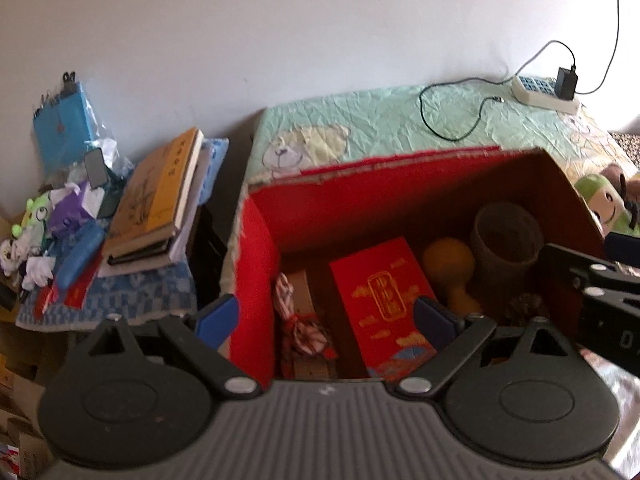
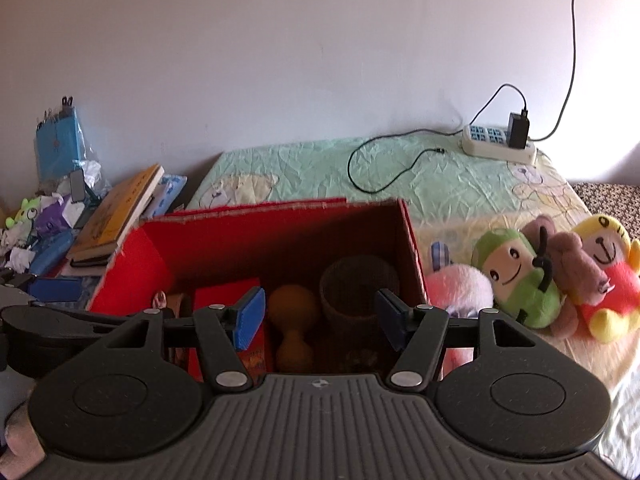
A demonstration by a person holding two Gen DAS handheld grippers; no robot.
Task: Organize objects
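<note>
Left wrist view: the left gripper [image 1: 326, 320] hangs with its blue pads spread wide and nothing between them, straddling the near-left wall of the red cardboard box [image 1: 256, 280]. Inside the box, a red packet with gold print [image 1: 384, 304] lies flat at centre; at its 9 o'clock sits a red-and-white knotted rope [image 1: 298, 328], and at its 2 o'clock an orange gourd-shaped object [image 1: 452, 272] next to a dark round cup [image 1: 506, 236], upright. At 9 o'clock from the box a stack of books [image 1: 156, 208] rests on a blue patterned cloth. At 1 o'clock a white power strip [image 1: 546, 94] lies on the green bedcover [image 1: 380, 124]. Part of the right gripper shows at the 3 o'clock edge.

Right wrist view: the right gripper [image 2: 320, 318] hovers over the near edge of the same box [image 2: 136, 264], its fingers apart and empty, the gourd [image 2: 294, 320] and cup [image 2: 358, 288] seen between them. At 3 o'clock from the box, outside it on the bed, lie a pink plush [image 2: 460, 286], a green plush [image 2: 516, 276], a brown plush [image 2: 576, 268] and a yellow-and-red plush [image 2: 608, 276], touching one another.
</note>
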